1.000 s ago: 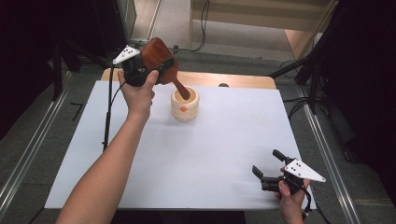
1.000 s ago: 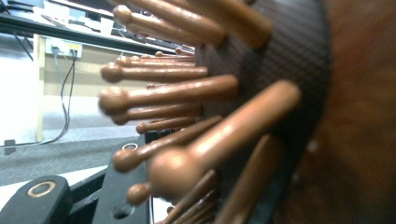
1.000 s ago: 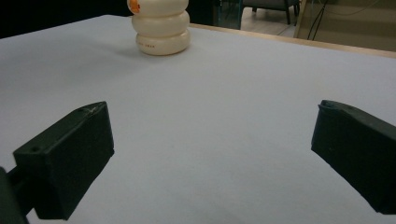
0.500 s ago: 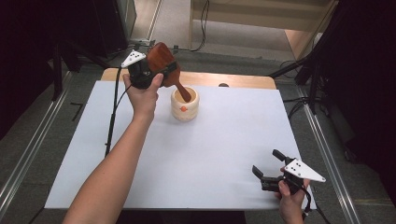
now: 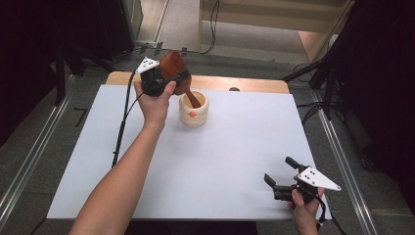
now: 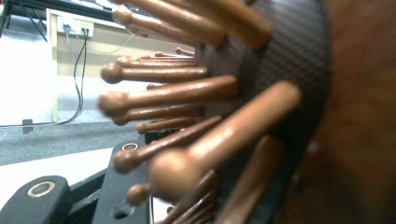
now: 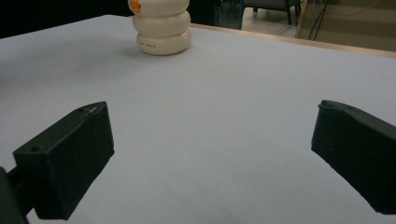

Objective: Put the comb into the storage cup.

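Your left gripper point(image 5: 164, 81) fingers clamped on wooden hairbrush point(image 5: 175, 72), handle tip inside cream holder point(image 5: 194, 109) near tabletop's far edge. Next: lower, release. Right gripper point(image 5: 284, 177) fingers wide, empty.

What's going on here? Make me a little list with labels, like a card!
Place: white table
Left tongs: shut on the wooden hairbrush
Hairbrush: held by its head, tilted, handle tip down inside the cream holder
Brush close-up: brown round-tipped bristles in the left gripper view
Cream holder: ringed, upright, near the far edge of the table, with an orange spot on its side
Right tongs: open, holding nothing, low over the near right corner
Likely job: putting the hairbrush into the holder
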Action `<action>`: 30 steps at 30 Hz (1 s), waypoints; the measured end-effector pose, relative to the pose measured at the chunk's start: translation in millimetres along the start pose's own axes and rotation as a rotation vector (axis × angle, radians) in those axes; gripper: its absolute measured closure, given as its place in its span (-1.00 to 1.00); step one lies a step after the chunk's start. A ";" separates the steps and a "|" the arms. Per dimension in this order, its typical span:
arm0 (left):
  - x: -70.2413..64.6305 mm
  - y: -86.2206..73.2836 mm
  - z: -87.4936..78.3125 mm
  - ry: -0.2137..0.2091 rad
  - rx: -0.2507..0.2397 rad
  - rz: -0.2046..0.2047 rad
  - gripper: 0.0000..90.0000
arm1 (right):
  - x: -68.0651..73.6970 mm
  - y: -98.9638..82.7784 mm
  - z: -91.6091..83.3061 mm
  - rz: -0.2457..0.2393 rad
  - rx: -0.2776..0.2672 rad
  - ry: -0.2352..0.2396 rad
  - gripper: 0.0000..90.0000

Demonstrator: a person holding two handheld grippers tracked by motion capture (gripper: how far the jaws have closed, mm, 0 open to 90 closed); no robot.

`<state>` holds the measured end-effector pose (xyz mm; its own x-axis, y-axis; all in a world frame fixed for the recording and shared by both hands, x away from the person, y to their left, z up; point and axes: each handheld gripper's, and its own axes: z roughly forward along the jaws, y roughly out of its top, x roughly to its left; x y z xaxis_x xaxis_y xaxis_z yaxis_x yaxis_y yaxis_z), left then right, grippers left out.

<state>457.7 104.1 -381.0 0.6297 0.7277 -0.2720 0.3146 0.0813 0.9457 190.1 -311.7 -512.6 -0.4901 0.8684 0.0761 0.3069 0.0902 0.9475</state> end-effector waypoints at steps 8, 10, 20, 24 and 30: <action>-1.2 -6.6 6.3 0.005 0.019 0.001 0.14 | -0.1 -0.1 0.2 -0.002 0.000 0.000 -1.00; -0.9 -8.6 8.1 0.006 0.020 -0.004 0.14 | 0.0 0.0 0.4 -0.004 0.000 0.001 -1.00; 2.6 -19.0 14.5 0.016 0.044 -0.020 0.14 | -0.2 -0.1 0.7 -0.001 -0.001 0.001 -1.00; 3.2 -22.9 16.3 0.019 0.052 -0.027 0.14 | -0.3 -0.1 0.9 -0.003 -0.001 0.000 -1.00; 6.0 -28.1 18.2 0.022 0.057 -0.049 0.14 | -0.2 -0.1 0.9 -0.003 0.000 0.000 -1.00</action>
<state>465.6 93.8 -412.5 0.5970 0.7387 -0.3129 0.3848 0.0785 0.9196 190.8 -311.4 -513.0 -0.4908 0.8681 0.0736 0.3054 0.0923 0.9478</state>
